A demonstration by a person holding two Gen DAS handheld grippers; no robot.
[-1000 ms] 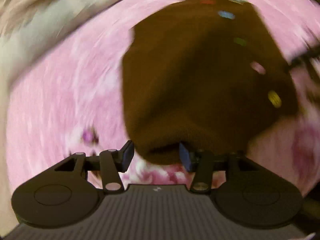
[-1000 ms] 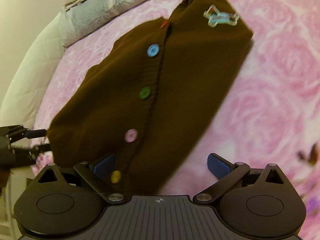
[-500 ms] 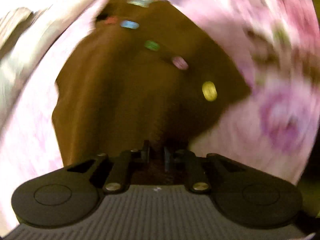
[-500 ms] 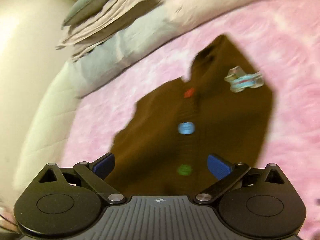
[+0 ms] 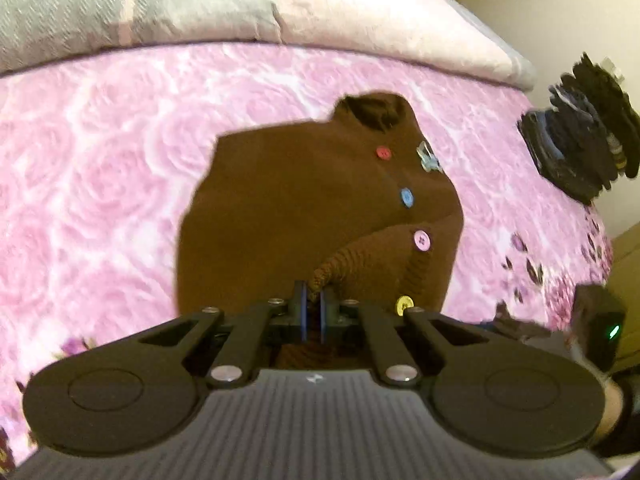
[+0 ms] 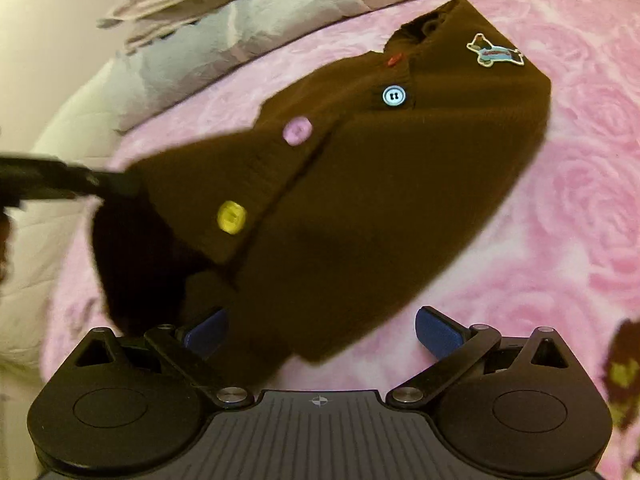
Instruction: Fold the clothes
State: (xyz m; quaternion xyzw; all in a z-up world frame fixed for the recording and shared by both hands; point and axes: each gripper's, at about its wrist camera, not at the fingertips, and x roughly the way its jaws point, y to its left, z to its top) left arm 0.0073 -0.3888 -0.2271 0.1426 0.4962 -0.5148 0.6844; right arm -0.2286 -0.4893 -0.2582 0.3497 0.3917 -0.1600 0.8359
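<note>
A brown cardigan (image 5: 304, 208) lies on a bed covered by a pink rose-patterned bedspread (image 5: 100, 168), collar toward twelve o'clock in the left wrist view and hem toward six. Its front is buttoned, showing a red button (image 5: 383, 153), a blue button (image 5: 406, 197), a pink button (image 5: 421, 240) and a yellow button (image 5: 404, 303), with a small patch (image 5: 427, 157) near the collar.

The left hand-held gripper (image 5: 313, 312) is closed on the ribbed bottom corner of the cardigan, and that corner stands lifted off the bed and curls up toward the pink button. The right hand-held gripper (image 6: 320, 330) is spread wide and holds nothing; the other part of the hem lies between its blue pads without being pinched, as far as the blurred lower edge lets one judge.

The sleeves are not visible at the sides, so they seem already tucked in, leaving a narrow upright shape. The task looks roughly half done: the side folds appear finished, while the bottom-to-top fold is only starting, with one corner raised and the other not yet taken. What likely remains is for the right side to grip its corner, both to carry the hem toward the collar at twelve o'clock, and then lay it flat. Pillows (image 5: 360, 12) sit along the head of the bed, well apart from the cardigan.
</note>
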